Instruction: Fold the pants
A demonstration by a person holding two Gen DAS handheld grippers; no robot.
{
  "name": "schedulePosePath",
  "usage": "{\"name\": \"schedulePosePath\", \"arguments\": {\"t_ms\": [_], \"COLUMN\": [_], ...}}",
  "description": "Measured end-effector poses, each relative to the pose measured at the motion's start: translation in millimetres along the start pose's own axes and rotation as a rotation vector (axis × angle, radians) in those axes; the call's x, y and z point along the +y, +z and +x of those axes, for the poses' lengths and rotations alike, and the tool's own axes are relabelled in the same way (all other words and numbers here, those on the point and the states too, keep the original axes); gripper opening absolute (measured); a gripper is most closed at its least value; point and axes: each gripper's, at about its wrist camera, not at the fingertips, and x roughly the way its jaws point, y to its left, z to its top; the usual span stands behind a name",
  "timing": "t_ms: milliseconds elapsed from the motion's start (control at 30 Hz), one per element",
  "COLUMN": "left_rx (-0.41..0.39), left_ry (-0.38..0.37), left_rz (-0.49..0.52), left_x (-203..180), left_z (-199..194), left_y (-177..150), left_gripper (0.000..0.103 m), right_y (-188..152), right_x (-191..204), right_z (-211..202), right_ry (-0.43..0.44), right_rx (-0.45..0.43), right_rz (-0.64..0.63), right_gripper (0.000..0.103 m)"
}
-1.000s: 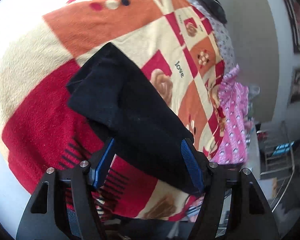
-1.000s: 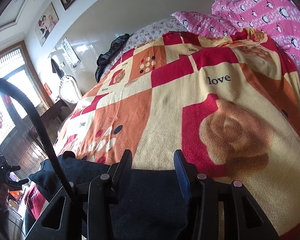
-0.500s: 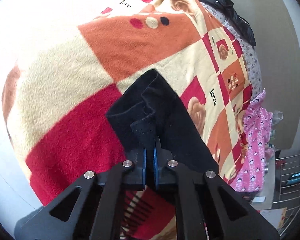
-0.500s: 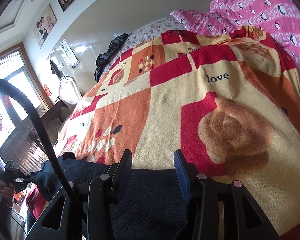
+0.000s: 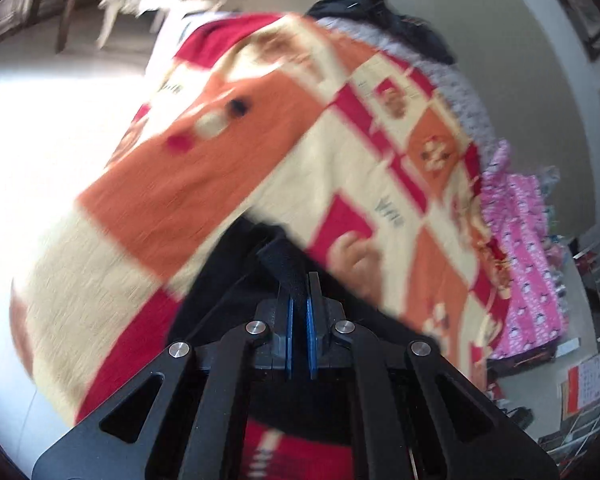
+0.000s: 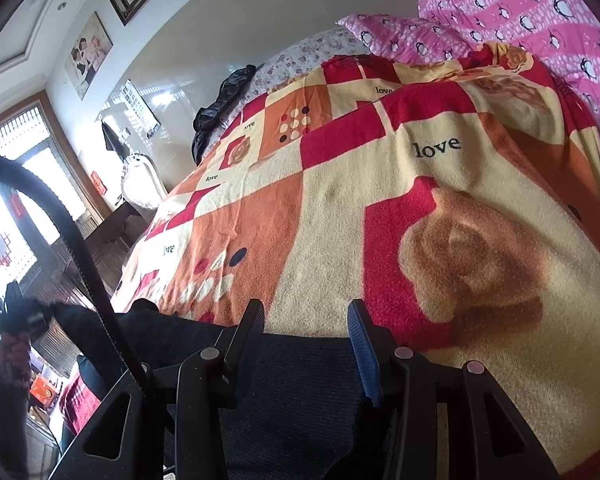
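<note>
Dark fabric of the pants [image 5: 292, 276] is now pinched in the left claw [image 5: 299, 300], which has lifted it off the blanket [image 5: 228, 168], starting a fold. The right claw [image 6: 306, 332] stays spread over the pants' other end.

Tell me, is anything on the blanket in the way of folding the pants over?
Nothing visible blocks it. The left gripper is shut on a fold of the dark pants, and the right gripper is open over their other end. The patchwork blanket past the pants looks bare up to the pink penguin bedding.
</note>
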Motion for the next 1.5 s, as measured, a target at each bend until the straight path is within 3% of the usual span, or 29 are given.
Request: {"name": "schedulePosePath", "arguments": {"t_ms": [67,133,300,400,533,633,767,833,867,933,967,1000,1033,1067,1167,1233,1333,1433,1500], "left_rx": [0.088,0.085,0.057,0.047,0.036,0.019,0.004,0.002,-0.002,0.000,0.003,0.006,0.009,0.014,0.013,0.014,0.024,0.021,0.022], "left_ry": [0.026,-0.012,0.050,0.061,0.067,0.090,0.106,0.114,0.118,0.114,0.111,0.107,0.103,0.098,0.098,0.097,0.092,0.089,0.089], "left_rz": [-0.086,-0.128,-0.054,-0.025,-0.005,0.030,0.038,0.046,0.053,0.049,0.045,0.041,0.039,0.039,0.056,0.052,0.042,0.039,0.039], "left_x": [36.2,53.2,33.4,29.1,31.8,28.4,24.7,22.8,21.8,23.4,23.6,24.4,24.8,24.5,21.2,22.6,26.4,26.7,26.6], "left_z": [23.2,25.0,15.6,9.1,10.6,13.9,10.5,8.0,6.5,5.0,5.1,4.7,4.3,3.5,1.8,3.3,8.8,10.4,11.0], "left_y": [-12.6,-21.4,-32.8,-36.2,-35.8,-37.2,-38.8,-39.5,-40.2,-40.7,-41.1,-41.3,-41.5,-42.1,-43.6,-43.8,-44.2,-44.3,-44.4], "left_gripper": [0.004,0.004,0.004,0.004,0.004,0.005,0.005,0.005,0.005,0.005,0.005,0.005,0.005,0.005,0.005,0.005,0.005,0.005,0.005], "right_y": [-0.1,0.2,0.9,6.2,16.6,24.5,19.8,10.6,3.9,-15.2,-29.5,-36.8,-39.3,-39.7,-31.8,-24.3,-18.4,-27.4,-31.2], "right_x": [-0.4,-0.5,-0.8,4.0,13.4,11.5,25.6,43.9,53.6,71.3,76.6,78.3,78.2,72.8,49.5,43.9,27.0,12.6,14.4], "right_z": [1.1,2.8,3.0,-5.1,-38.3,-60.2,-58.6,-40.3,-30.6,-9.8,3.1,5.9,-0.1,-3.9,-20.4,-41.9,-76.2,-81.3,-74.0], "right_ry": [0.003,0.008,0.000,-0.059,-0.113,-0.098,0.085,0.197,0.199,0.122,0.038,-0.023,-0.071,-0.122,-0.123,-0.182,-0.087,-0.003,-0.030], "right_rx": [0.007,0.017,0.024,0.024,-0.010,-0.008,0.115,0.219,0.261,0.341,0.404,0.404,0.351,0.340,0.335,0.266,0.182,0.210,0.222], "right_rz": [0.002,0.003,0.010,-0.006,-0.046,0.025,0.109,0.113,0.090,-0.021,-0.109,-0.182,-0.241,-0.251,-0.161,-0.138,0.013,0.136,0.115], "right_gripper": [0.041,0.041,0.041,0.041,0.041,0.043,0.046,0.046,0.046,0.046,0.046,0.041,0.027,0.024,0.023,0.028,0.029,0.030,0.030]}}
